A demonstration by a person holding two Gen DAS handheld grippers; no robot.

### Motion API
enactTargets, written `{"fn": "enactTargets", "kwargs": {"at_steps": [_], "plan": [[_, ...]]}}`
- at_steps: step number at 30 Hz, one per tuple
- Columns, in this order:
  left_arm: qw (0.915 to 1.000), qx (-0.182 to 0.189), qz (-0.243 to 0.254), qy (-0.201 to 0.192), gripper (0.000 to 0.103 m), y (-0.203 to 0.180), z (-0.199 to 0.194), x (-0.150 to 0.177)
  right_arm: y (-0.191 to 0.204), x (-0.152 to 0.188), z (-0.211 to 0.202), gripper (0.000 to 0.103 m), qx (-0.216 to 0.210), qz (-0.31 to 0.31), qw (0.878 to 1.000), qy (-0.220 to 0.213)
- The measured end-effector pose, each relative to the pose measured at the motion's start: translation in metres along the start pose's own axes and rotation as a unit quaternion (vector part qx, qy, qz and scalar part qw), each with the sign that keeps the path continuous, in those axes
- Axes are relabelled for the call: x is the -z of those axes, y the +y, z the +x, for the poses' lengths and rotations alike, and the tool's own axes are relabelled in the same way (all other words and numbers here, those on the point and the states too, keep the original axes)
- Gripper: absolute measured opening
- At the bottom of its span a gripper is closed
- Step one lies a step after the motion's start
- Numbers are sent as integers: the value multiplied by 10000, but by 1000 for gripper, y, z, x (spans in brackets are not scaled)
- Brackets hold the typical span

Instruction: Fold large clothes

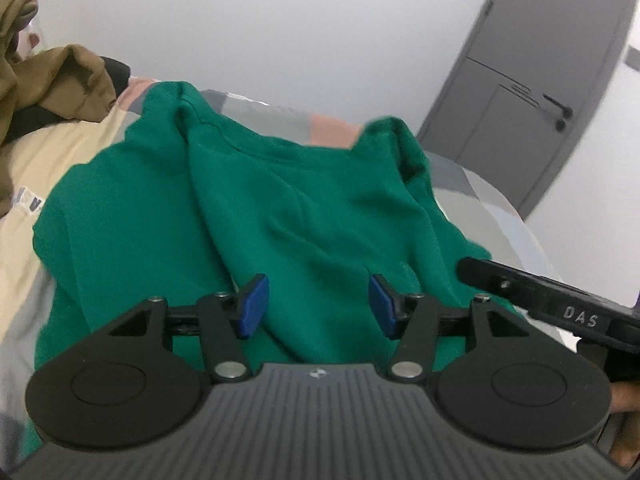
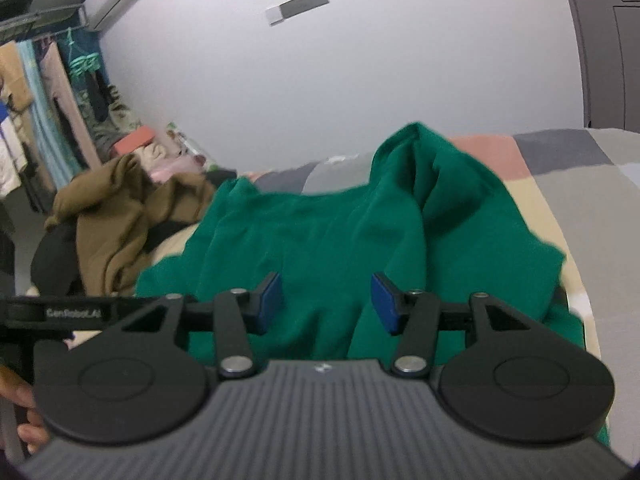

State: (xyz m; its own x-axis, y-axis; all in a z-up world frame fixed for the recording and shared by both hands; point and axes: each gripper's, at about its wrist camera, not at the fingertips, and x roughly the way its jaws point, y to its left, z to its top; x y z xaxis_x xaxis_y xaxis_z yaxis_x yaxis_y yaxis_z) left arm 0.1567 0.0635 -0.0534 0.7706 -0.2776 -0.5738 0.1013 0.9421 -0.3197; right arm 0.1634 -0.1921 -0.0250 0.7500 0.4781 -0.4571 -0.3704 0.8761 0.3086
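Observation:
A large green garment [image 1: 256, 200] lies rumpled on the bed, with two raised folds at its far side. It also shows in the right wrist view [image 2: 320, 236]. My left gripper [image 1: 318, 306] is open and empty, just above the garment's near part. My right gripper [image 2: 326, 304] is open and empty over the near part too. The right gripper's black body [image 1: 560, 300] shows at the right in the left wrist view, and the left gripper's body [image 2: 60, 314] shows at the left in the right wrist view.
A patchwork bedsheet [image 1: 52, 160] covers the bed. A brown garment [image 2: 120, 216] lies heaped at the bed's left, over something black. A grey door [image 1: 520, 100] stands beyond the bed's right end. Hanging clothes [image 2: 40, 100] line the far left wall.

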Motion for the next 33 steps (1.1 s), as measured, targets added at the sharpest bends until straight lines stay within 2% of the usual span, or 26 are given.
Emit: {"fn": "enactTargets", "kwargs": {"at_steps": [7, 9, 11, 16, 20, 25, 28, 33], "plan": [[9999, 9, 127, 34, 61, -10, 8, 32, 8, 17, 5, 52, -77, -267, 9996, 80], [9999, 39, 78, 54, 61, -5, 15, 39, 6, 25, 13, 47, -81, -273, 9994, 184], [9998, -12, 142, 111, 61, -2, 22, 44, 3, 33, 24, 44, -34, -310, 9989, 346], [9990, -155, 289, 306, 61, 1, 39, 55, 2, 48, 50, 43, 8, -487, 9964, 688], [9991, -122, 240, 317, 61, 6, 43, 55, 2, 53, 56, 43, 38, -402, 9966, 713], [9995, -37, 190, 259, 63, 7, 23, 53, 5, 46, 40, 43, 56, -433, 9969, 659], [9993, -196, 145, 299, 66, 7, 1, 55, 6, 40, 18, 43, 69, -416, 9974, 582], [9986, -446, 203, 208, 67, 4, -43, 65, 5, 37, -23, 43, 517, -344, 9956, 699]]}}
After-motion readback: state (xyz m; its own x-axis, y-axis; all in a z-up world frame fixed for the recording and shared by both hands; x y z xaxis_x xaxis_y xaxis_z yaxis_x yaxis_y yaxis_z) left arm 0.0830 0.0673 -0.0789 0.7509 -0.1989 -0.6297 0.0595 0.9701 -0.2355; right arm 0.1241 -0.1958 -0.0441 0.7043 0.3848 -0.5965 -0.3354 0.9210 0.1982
